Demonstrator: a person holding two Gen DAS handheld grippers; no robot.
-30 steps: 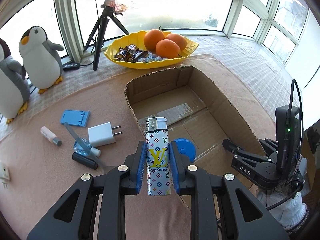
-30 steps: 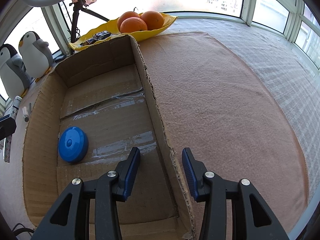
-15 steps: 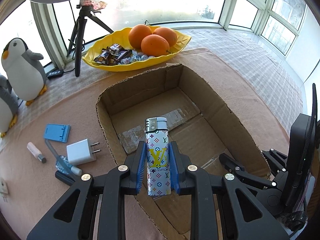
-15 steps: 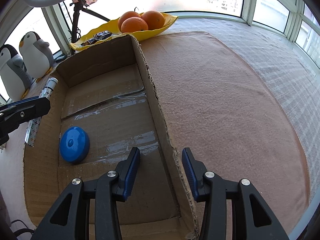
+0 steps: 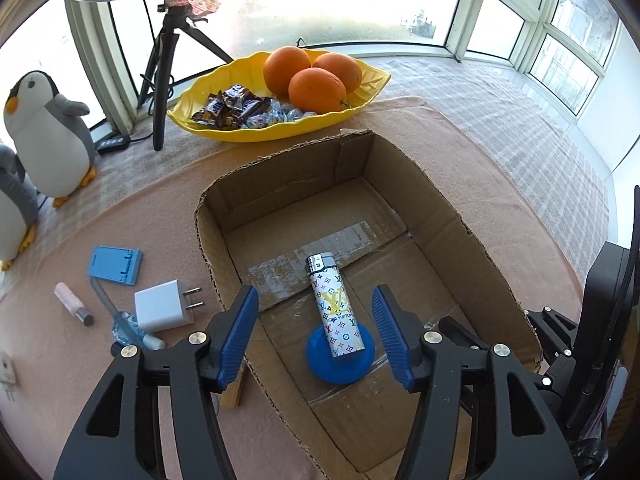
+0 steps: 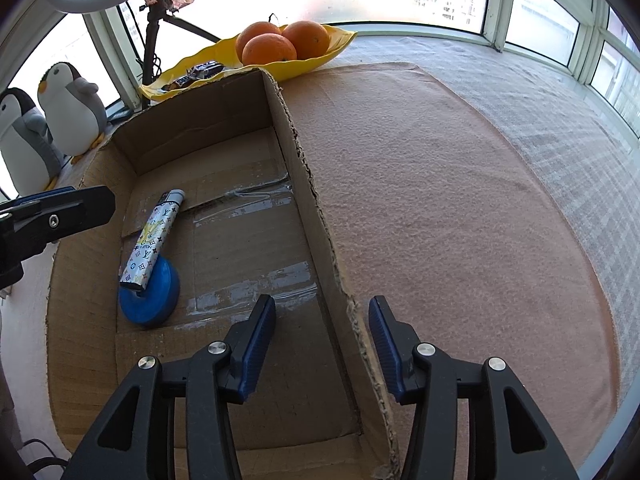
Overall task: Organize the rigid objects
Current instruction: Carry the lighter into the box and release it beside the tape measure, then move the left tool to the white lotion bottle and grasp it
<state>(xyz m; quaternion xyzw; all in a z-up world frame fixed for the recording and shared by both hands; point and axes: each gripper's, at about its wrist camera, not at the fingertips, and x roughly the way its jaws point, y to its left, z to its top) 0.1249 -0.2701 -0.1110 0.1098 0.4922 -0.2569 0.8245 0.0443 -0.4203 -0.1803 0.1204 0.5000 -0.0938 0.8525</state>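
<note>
A patterned white lighter (image 5: 334, 306) lies inside the open cardboard box (image 5: 472, 240), its lower end resting on a blue round disc (image 5: 340, 364). Both also show in the right wrist view: the lighter (image 6: 154, 236) and the disc (image 6: 150, 298). My left gripper (image 5: 314, 336) is open and empty above the box's near left part. My right gripper (image 6: 322, 344) is open and empty, straddling the box's right wall (image 6: 320, 220). On the mat left of the box lie a white charger plug (image 5: 162, 310), a blue phone stand (image 5: 116, 264), a pink tube (image 5: 72, 306) and a clear plastic item (image 5: 120, 322).
A yellow dish (image 5: 280, 120) with oranges and sweets stands behind the box. Two penguin toys (image 5: 48, 136) and a tripod (image 5: 164, 64) stand at the back left. A wooden block (image 5: 232, 392) sits by the box's left wall. Pink mat (image 6: 460, 220) spreads right of the box.
My left gripper opened and let go of the lighter, which dropped into the box onto the blue disc. The left gripper also moved further over the box. The right gripper stayed still.
</note>
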